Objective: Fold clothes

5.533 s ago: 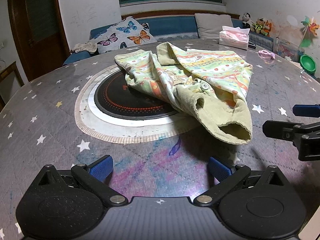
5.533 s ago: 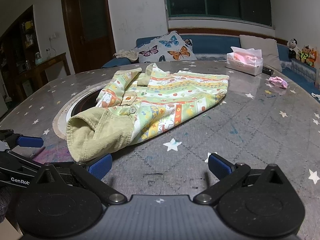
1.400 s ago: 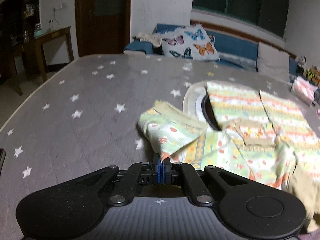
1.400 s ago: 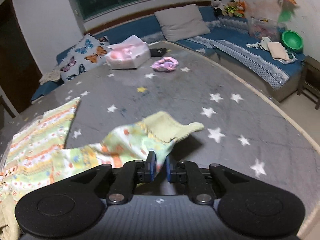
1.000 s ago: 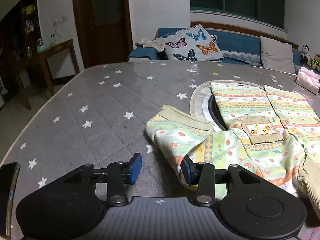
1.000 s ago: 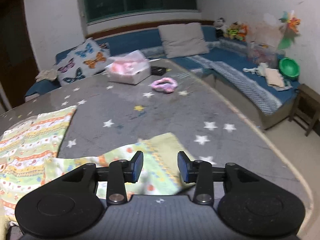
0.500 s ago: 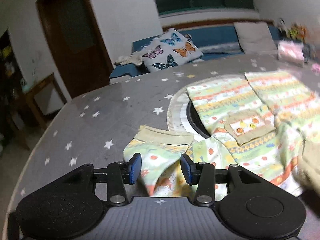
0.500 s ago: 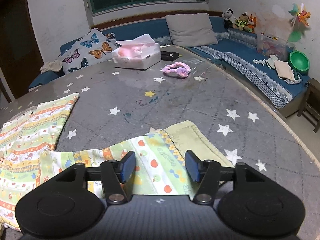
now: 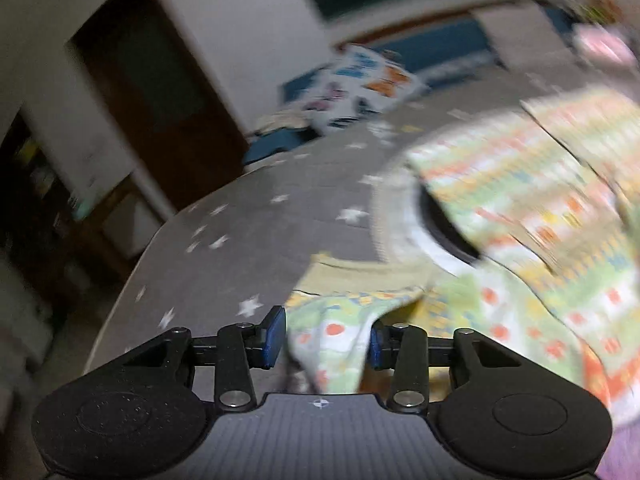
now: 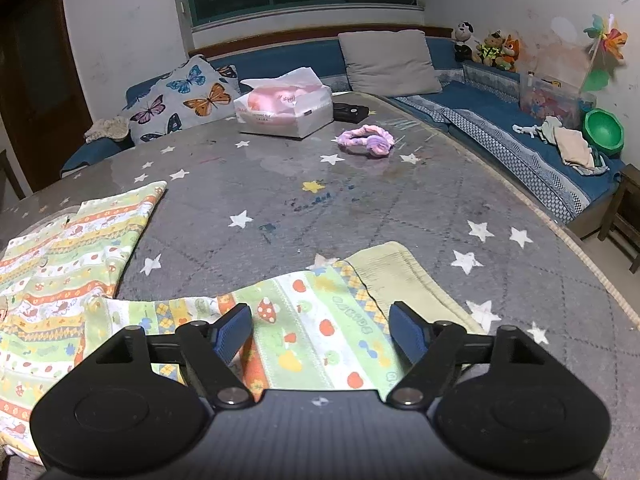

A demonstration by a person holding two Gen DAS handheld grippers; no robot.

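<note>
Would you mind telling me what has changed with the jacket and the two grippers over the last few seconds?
The jacket, bunched earlier, has been spread open. Both grippers, shut on its sleeves about a second ago, have let go: the left gripper and right gripper now stand open over the sleeves. The tissue box and pink headband stayed put.

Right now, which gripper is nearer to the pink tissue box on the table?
Right. The right gripper hangs open over a sleeve, with the tissue box straight ahead across the table. From the left gripper, the box is a blur at the far right edge.
</note>
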